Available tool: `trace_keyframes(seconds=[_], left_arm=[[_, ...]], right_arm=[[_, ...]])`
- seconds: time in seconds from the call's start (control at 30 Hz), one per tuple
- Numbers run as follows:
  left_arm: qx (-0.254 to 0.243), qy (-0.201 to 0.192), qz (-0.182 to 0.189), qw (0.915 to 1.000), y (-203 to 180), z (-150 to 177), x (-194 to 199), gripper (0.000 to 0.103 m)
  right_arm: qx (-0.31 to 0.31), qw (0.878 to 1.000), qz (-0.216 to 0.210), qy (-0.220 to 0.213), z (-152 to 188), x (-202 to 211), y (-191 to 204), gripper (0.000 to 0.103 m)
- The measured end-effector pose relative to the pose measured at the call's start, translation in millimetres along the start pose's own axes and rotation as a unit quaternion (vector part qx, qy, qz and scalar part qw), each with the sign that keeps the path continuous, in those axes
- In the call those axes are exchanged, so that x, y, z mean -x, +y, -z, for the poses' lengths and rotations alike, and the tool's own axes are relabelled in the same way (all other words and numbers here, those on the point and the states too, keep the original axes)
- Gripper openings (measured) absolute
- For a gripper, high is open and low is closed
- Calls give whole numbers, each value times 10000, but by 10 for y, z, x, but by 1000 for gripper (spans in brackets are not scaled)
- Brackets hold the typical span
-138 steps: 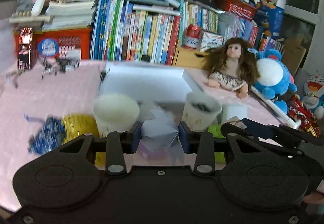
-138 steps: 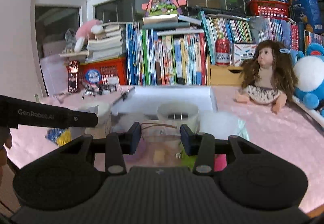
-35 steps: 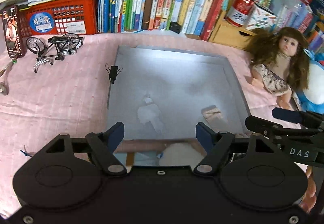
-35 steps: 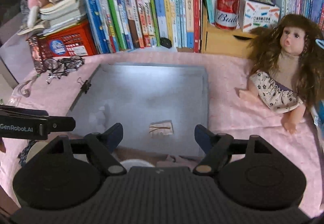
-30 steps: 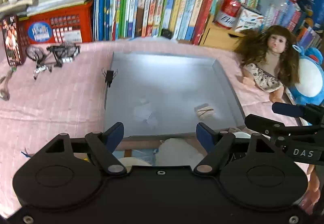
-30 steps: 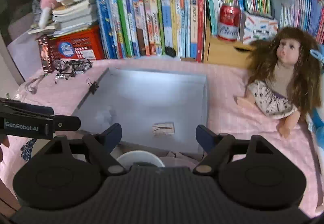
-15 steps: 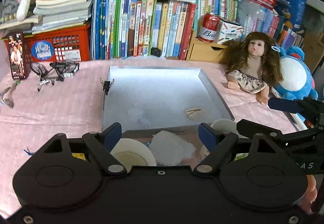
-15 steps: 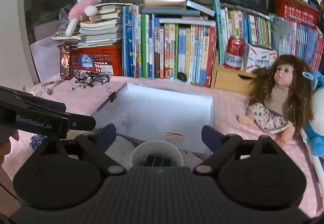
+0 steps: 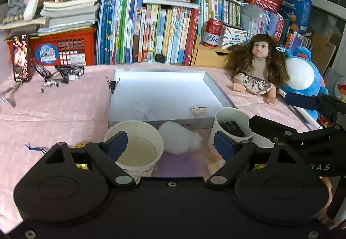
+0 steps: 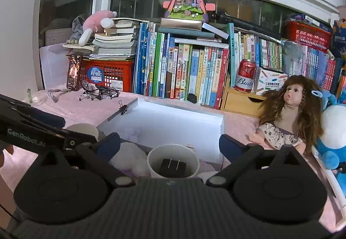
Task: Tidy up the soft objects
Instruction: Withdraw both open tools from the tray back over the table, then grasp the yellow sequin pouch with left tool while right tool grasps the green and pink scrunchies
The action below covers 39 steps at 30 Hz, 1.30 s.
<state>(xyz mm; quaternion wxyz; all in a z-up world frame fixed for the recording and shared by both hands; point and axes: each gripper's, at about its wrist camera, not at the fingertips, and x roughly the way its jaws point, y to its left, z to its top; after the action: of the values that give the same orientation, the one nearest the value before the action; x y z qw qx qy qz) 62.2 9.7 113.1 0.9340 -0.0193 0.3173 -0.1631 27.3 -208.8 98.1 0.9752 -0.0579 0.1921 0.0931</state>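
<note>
both grippers, left [image 9: 168,145] and right [image 10: 169,145], just spread wide, empty, over pompom [image 9: 178,140] between cups [image 9: 135,148], probably readying a pick for tray [image 9: 168,123].

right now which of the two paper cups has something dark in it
The right cup, beside the white pom-pom, holds a black plug-like block. The left cup shows only a pale empty bottom.

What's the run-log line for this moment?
left gripper: open, empty | right gripper: open, empty | white pompom: between paper cups, outside tray | small wrapped piece: in tray
</note>
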Motion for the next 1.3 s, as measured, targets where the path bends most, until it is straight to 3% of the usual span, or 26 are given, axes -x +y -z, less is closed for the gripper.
trace_keyframes(seconds=[0.47,0.7,1.3], left_arm=[[-176,-493,-338,9981,106,476,181,92],[-328,-734,-724,9941,210,788,174,98],[53,-422,-1164,9923,537,1158,-92,98]], right_arm=[[-180,9991,41,-373,370,183,70,103],[-315,9985,215,-389,665,208,81,103],[-281,9985,428,175,1166,89,155,99]])
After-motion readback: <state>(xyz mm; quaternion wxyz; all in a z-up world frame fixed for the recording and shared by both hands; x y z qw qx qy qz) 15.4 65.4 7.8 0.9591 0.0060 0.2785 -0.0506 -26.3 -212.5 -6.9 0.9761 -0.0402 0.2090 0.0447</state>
